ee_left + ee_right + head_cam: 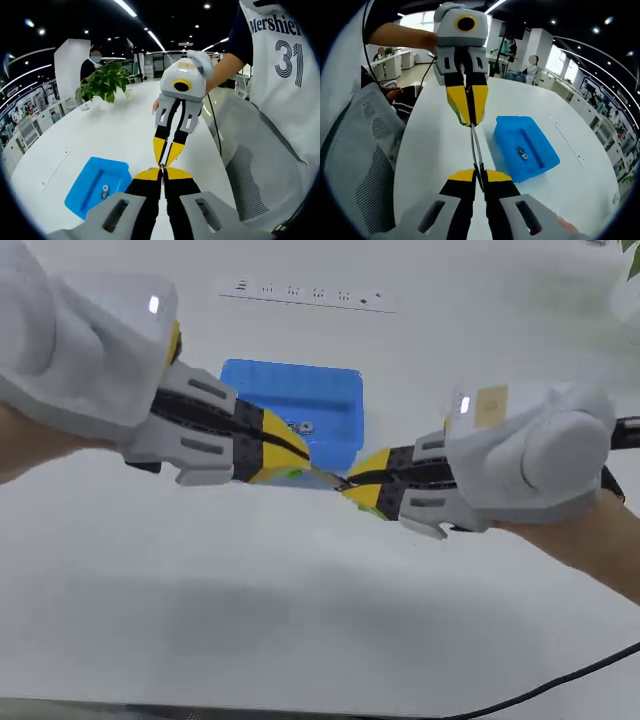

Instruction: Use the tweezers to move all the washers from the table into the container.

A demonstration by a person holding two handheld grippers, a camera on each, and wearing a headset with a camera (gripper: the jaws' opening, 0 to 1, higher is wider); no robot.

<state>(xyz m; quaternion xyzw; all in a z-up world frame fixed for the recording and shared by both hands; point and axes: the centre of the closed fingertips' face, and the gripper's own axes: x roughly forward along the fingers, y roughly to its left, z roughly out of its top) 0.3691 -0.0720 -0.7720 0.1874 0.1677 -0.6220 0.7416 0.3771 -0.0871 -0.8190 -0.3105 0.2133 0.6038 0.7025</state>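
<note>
**Holding the tweezers [475,150] between two grippers over the bench**

The step in hand looks like a regrip of the tweezers, so that one gripper can work them alone. To do it well, I judge that one gripper should keep a firm pinch until the other is settled, with the tool kept level and its legs in line with the jaws. Otherwise it may twist or drop.

The right gripper [480,176] has its jaws pressed together on one end of the tweezers. The left gripper [470,120] faces it tip to tip, its jaws also closed on the other end. The thin metal legs bridge the short gap between them, clear of the bench [300,600].

Just beyond the grippers, toward the far edge of the bench, sits the blue container [330,390]. A few washers [300,427] lie inside it.
</note>
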